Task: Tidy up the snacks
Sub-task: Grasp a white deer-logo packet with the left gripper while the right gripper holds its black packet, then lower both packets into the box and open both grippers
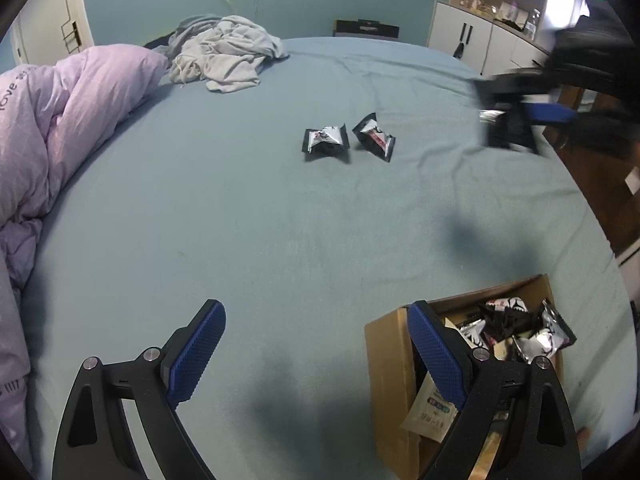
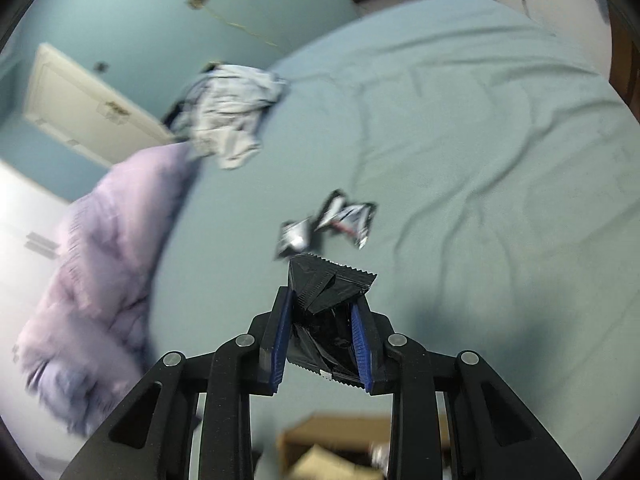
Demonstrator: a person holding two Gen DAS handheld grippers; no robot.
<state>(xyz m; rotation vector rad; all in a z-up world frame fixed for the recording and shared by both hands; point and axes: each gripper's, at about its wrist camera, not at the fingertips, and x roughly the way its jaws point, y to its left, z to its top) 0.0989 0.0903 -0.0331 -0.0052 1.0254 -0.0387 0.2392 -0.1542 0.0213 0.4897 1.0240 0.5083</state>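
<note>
Two black-and-silver snack packets lie side by side on the blue bed, one on the left (image 1: 325, 139) and one on the right (image 1: 375, 137); both show blurred in the right wrist view (image 2: 340, 220). My left gripper (image 1: 316, 344) is open and empty, low over the bed beside a cardboard box (image 1: 394, 360) holding several snack packets. My right gripper (image 2: 322, 308) is shut on a black snack packet (image 2: 328, 288) and holds it in the air above the bed; it shows blurred at the upper right of the left wrist view (image 1: 516, 124).
A pink duvet (image 1: 60, 120) is piled along the bed's left side. Crumpled grey clothes (image 1: 224, 54) lie at the far end. White cabinets (image 1: 472, 36) and a wooden floor (image 1: 596, 176) are beyond the bed's right edge.
</note>
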